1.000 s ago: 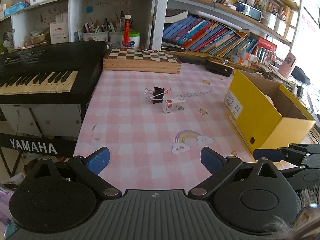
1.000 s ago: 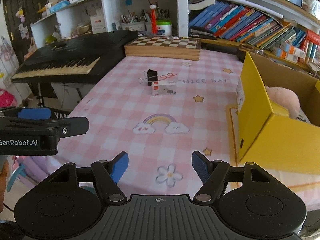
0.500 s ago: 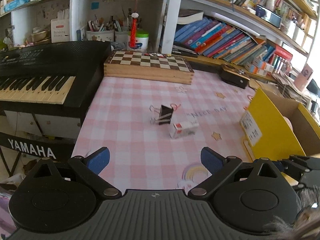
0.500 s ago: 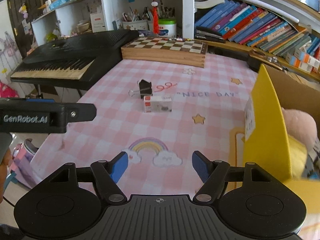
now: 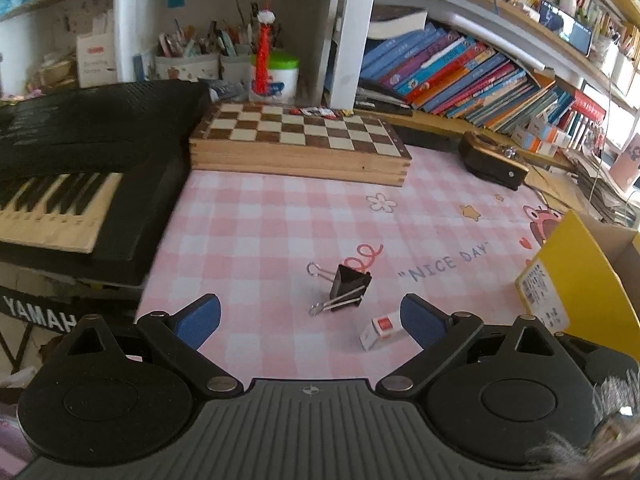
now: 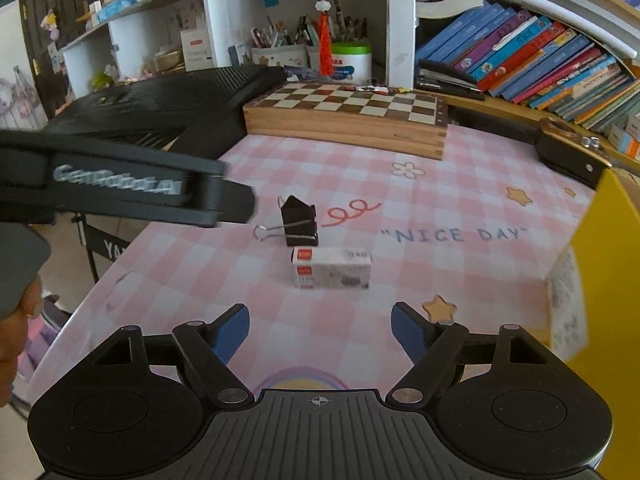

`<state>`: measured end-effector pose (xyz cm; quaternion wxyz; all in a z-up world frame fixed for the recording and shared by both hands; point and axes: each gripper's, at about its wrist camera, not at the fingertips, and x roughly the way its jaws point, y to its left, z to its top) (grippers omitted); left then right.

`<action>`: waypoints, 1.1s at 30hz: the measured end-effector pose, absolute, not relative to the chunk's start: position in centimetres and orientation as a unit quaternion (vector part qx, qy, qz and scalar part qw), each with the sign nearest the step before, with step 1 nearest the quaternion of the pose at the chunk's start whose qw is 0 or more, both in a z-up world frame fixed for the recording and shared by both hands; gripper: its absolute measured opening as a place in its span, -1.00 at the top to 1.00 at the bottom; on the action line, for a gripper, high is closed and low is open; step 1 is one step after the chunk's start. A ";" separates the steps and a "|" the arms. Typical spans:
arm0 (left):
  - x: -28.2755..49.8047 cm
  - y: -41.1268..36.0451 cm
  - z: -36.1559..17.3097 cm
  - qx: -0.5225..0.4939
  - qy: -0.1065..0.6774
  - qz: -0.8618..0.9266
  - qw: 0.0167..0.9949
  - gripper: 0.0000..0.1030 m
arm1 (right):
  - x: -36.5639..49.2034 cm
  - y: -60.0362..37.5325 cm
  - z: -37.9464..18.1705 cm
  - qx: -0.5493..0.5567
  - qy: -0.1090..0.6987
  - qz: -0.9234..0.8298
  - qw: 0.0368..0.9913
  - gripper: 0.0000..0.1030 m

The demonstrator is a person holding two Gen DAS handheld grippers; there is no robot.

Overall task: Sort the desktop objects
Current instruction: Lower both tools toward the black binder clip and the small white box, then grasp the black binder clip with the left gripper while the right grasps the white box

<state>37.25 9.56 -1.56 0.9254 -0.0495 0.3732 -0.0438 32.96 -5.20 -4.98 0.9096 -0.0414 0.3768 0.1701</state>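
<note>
1. Left gripper (image 5: 310,316) and right gripper (image 6: 320,330): brought much nearer the binder clip (image 5: 347,286), small white box (image 6: 331,268) just beside it.
2. Right gripper jaws: widened slightly, nothing between them.

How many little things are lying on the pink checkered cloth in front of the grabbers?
2: a black binder clip beside the red squiggle, and a small white box just in front of it. The yellow box might hide more.
</note>
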 end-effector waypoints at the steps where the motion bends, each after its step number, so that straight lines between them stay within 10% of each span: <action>1: 38.0 9.5 -1.9 -0.053 0.379 -0.049 0.923 -0.86 | 33.3 -5.0 -5.2 -0.041 0.373 0.167 0.912 -0.56; 16: 44.4 7.1 -6.1 -0.051 0.434 -0.092 0.895 -0.34 | 36.7 -4.9 -7.7 -0.022 0.358 0.135 0.924 -0.55; 22: 45.3 7.3 -6.8 -0.049 0.439 -0.085 0.893 0.56 | 36.9 -4.5 -8.1 -0.029 0.358 0.149 0.921 -0.05; 33: 41.0 11.3 -2.7 -0.152 0.383 -0.073 0.908 0.56 | 33.7 -6.4 -5.3 -0.024 0.334 0.145 0.931 -0.04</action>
